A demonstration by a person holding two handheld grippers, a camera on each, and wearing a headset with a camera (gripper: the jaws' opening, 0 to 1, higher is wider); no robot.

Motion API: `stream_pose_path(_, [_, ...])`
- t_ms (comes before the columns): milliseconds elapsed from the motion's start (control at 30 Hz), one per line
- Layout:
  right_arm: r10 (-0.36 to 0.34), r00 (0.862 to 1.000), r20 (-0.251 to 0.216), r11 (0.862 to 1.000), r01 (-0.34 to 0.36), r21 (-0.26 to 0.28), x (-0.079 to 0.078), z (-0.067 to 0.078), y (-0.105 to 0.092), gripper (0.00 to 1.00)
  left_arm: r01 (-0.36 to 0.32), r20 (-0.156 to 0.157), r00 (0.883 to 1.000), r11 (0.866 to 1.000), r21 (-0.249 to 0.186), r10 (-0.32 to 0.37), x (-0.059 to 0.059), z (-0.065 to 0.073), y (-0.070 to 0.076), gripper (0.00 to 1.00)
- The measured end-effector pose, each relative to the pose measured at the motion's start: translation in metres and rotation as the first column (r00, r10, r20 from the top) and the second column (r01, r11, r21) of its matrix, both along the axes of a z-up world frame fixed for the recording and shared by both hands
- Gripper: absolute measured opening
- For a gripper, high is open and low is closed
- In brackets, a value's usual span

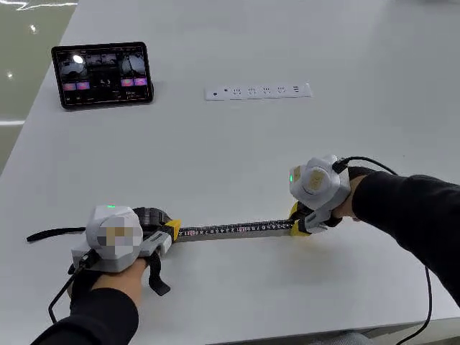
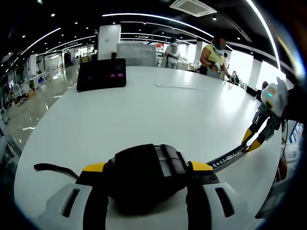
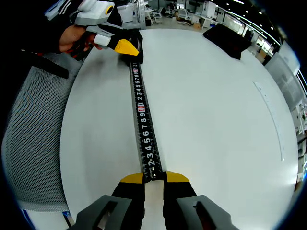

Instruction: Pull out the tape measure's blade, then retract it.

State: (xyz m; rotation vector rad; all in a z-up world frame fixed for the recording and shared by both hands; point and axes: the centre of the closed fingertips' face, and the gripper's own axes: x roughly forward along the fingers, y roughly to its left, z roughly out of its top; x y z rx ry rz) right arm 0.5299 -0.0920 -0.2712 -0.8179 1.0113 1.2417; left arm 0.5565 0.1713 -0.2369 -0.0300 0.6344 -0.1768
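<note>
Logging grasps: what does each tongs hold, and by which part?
The left tongs clamp the tape measure's case; the right tongs pinch the blade at its tip.

The white, yellow-tipped left gripper (image 2: 147, 166) clasps a black tape measure case (image 2: 144, 187). Its black blade (image 3: 143, 120), with white numerals and red marks, reaches the yellow tips of the right gripper (image 3: 154, 178) over a white table (image 1: 237, 158).

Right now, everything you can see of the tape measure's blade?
The tape measure's flat dark blade, pale numerals with red marks, looks like metal. It is partly drawn out, stretched straight along the white table. One end enters the black case held by the left gripper; the other is pinched by the yellow-tipped fingers of the right gripper.
</note>
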Motion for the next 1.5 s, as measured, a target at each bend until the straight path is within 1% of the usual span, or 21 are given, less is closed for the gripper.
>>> stream_pose_path(133, [-0.003, 1.0, -0.003, 1.0, 0.003, 0.001, 0.001, 0.0, 0.001, 0.1, -0.008, 0.002, 1.0, 1.0, -0.006, 0.008, 0.0, 0.0, 0.0, 0.62])
stream_pose_path(300, [0.001, 1.0, -0.002, 1.0, -0.001, -0.007, 0.001, 0.001, 0.002, 0.1, -0.005, -0.015, 1.0, 1.0, -0.008, 0.005, 0.0, -0.001, 0.0, 0.62])
stream_pose_path(533, [-0.014, 1.0, -0.009, 1.0, 0.014, -0.011, 0.001, 0.001, 0.004, 0.1, -0.003, -0.022, 1.0, 1.0, -0.012, 0.003, -0.001, -0.002, 0.0, 0.62])
stream_pose_path(600, [-0.007, 1.0, -0.008, 1.0, 0.007, -0.014, 0.002, 0.0, 0.004, 0.1, -0.003, -0.023, 1.0, 1.0, -0.016, 0.003, -0.001, -0.002, 0.0, 0.62])
stream_pose_path(700, [0.008, 1.0, -0.005, 1.0, -0.008, -0.018, 0.002, 0.0, 0.005, 0.1, 0.0, -0.034, 0.999, 1.0, -0.024, -0.001, -0.002, -0.003, 0.0, 0.62])
stream_pose_path(1133, [0.006, 1.0, -0.007, 1.0, -0.006, -0.014, 0.001, 0.0, 0.009, 0.1, 0.004, -0.039, 0.999, 1.0, -0.023, -0.004, -0.003, -0.003, 0.0, 0.62])
stream_pose_path(1300, [0.011, 1.0, -0.009, 1.0, -0.011, -0.02, 0.001, -0.001, 0.01, 0.1, 0.003, -0.047, 0.999, 1.0, -0.023, -0.005, -0.003, -0.004, 0.0, 0.62])
stream_pose_path(1500, [0.006, 1.0, -0.007, 1.0, -0.006, -0.022, 0.001, -0.001, 0.012, 0.1, 0.002, -0.043, 0.999, 1.0, -0.023, -0.003, -0.002, -0.004, 0.0, 0.62])
